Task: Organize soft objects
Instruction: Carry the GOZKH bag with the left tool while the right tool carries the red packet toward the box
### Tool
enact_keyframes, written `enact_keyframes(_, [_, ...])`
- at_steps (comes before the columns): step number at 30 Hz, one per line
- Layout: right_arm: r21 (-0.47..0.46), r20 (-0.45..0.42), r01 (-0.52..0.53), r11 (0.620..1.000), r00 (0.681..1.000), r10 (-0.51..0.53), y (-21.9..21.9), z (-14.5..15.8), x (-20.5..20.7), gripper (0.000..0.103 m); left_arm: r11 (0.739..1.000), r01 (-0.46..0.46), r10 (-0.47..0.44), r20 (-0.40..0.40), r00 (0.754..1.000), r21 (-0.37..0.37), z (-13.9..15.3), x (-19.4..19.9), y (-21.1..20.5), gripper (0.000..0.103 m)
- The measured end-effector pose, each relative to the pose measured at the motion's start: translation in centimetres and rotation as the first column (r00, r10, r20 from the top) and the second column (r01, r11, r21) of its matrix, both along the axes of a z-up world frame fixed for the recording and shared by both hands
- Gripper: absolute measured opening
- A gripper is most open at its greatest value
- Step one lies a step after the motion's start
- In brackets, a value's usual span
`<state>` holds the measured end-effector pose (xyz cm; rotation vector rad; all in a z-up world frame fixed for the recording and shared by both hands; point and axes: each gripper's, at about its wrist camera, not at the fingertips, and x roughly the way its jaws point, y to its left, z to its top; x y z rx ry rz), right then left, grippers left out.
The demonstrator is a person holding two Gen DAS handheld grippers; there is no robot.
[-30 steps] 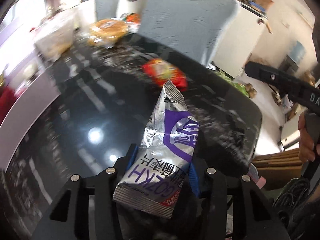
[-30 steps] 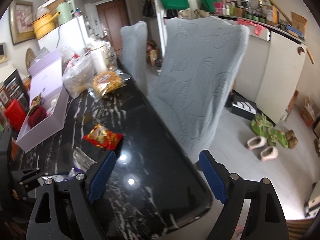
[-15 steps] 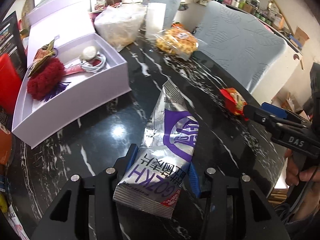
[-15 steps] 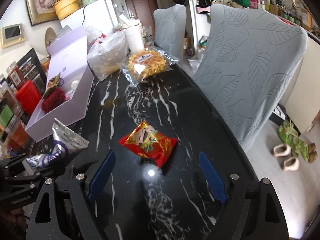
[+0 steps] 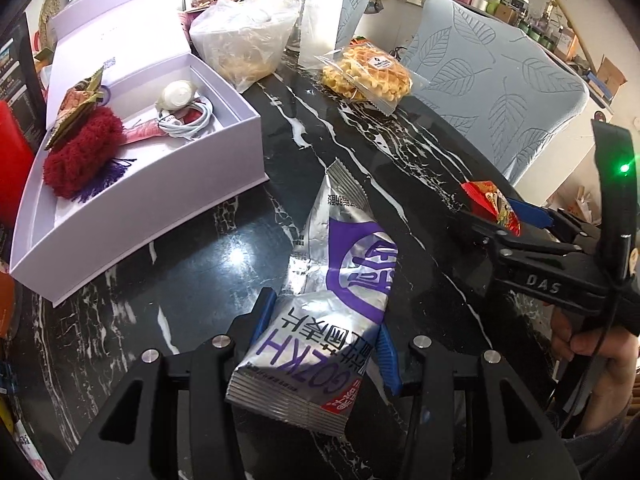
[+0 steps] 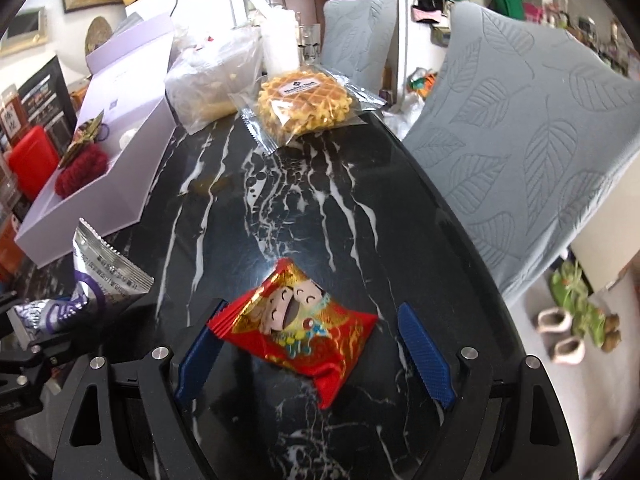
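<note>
My left gripper (image 5: 324,332) is shut on a silver and purple snack packet (image 5: 340,280), which sticks up above the black marble table (image 5: 200,272). The same packet shows at the left edge of the right wrist view (image 6: 104,276). My right gripper (image 6: 310,308) stands open, low over the table, with a red foil packet (image 6: 296,324) lying flat between its blue pads. The packet's left corner is close to the left pad, and the right pad stands apart from it. An open lavender box (image 5: 160,216) sits at the left of the table, holding a red woolly item (image 5: 80,160) and a white cable.
A bagged waffle (image 6: 304,100) and a clear plastic bag (image 5: 248,36) lie at the far end of the table. Two grey-covered chairs (image 6: 540,140) stand along the table's right edge. A person's hand (image 5: 600,352) holds the right gripper. A red container (image 6: 30,160) stands beyond the box.
The right gripper has come down and forward, so the red packet now lies between its fingers. The left gripper swung its view toward the lavender box, still holding the silver packet.
</note>
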<state>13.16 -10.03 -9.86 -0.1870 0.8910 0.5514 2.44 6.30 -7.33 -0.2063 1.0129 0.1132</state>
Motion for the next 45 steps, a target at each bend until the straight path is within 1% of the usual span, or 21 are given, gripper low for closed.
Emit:
enact_keyframes(2, [-0.002, 0.001, -0.005, 1.000, 1.000, 0.005, 0.1, 0.0, 0.0, 0.085, 1.000, -0.003, 0.003, 0.001, 1.000, 0.005, 0.0, 0.0, 0.0, 0.046])
enact_keyframes(3, [0.000, 0.003, -0.006, 1.000, 1.000, 0.006, 0.1, 0.1, 0.0, 0.082, 1.000, -0.006, 0.006, 0.001, 1.000, 0.008, 0.0, 0.0, 0.1, 0.046])
enact_keyframes(4, [0.001, 0.008, -0.006, 1.000, 1.000, 0.006, 0.1, 0.1, 0.0, 0.067, 1.000, -0.006, 0.006, 0.003, 1.000, 0.009, 0.1, -0.1, 0.1, 0.046])
enact_keyframes(5, [-0.004, 0.016, -0.002, 1.000, 1.000, 0.002, 0.1, 0.2, -0.1, 0.059, 1.000, -0.006, 0.006, 0.005, 1.000, 0.008, 0.1, -0.1, 0.1, 0.046])
enact_keyframes(8, [-0.002, 0.017, -0.003, 1.000, 1.000, 0.003, 0.1, 0.2, -0.2, 0.054, 1.000, -0.010, 0.010, 0.010, 1.000, 0.007, 0.2, -0.3, 0.2, 0.046])
enact_keyframes(10, [0.002, 0.011, -0.007, 1.000, 1.000, 0.007, 0.1, 0.3, -0.3, 0.054, 1.000, -0.014, 0.014, 0.013, 1.000, 0.008, 0.3, -0.5, 0.3, 0.046])
enact_keyframes(17, [0.063, -0.024, -0.009, 0.998, 1.000, 0.011, -0.4, 0.7, -1.4, 0.053, 1.000, -0.010, 0.010, 0.027, 1.000, 0.000, 0.6, -1.5, 0.3, 0.046])
enact_keyframes(25, [0.095, -0.041, -0.003, 0.995, 0.999, 0.007, -1.0, 1.5, -3.6, 0.053, 1.000, -0.007, 0.006, 0.057, 0.998, 0.020, 1.4, -3.0, 0.3, 0.046])
enact_keyframes(28, [0.125, -0.056, -0.015, 0.992, 0.998, 0.022, -1.0, 1.8, -4.5, 0.053, 1.000, -0.010, 0.008, 0.070, 0.998, 0.023, 1.9, -3.7, 0.4, 0.046])
enact_keyframes(37, [0.158, -0.038, -0.085, 0.984, 0.995, 0.092, 0.9, 3.0, -7.7, 0.053, 0.997, -0.062, 0.056, 0.114, 0.992, 0.049, 3.1, -7.1, 1.6, 0.046])
enact_keyframes(41, [0.188, -0.041, -0.133, 0.973, 0.989, 0.143, 2.2, 3.3, -9.2, 0.053, 0.993, -0.096, 0.088, 0.120, 0.989, 0.061, 3.4, -8.7, 2.5, 0.046])
enact_keyframes(45, [0.202, -0.025, -0.172, 0.964, 0.983, 0.180, 3.4, 3.6, -10.7, 0.053, 0.989, -0.129, 0.119, 0.126, 0.985, 0.073, 3.6, -10.3, 3.1, 0.046])
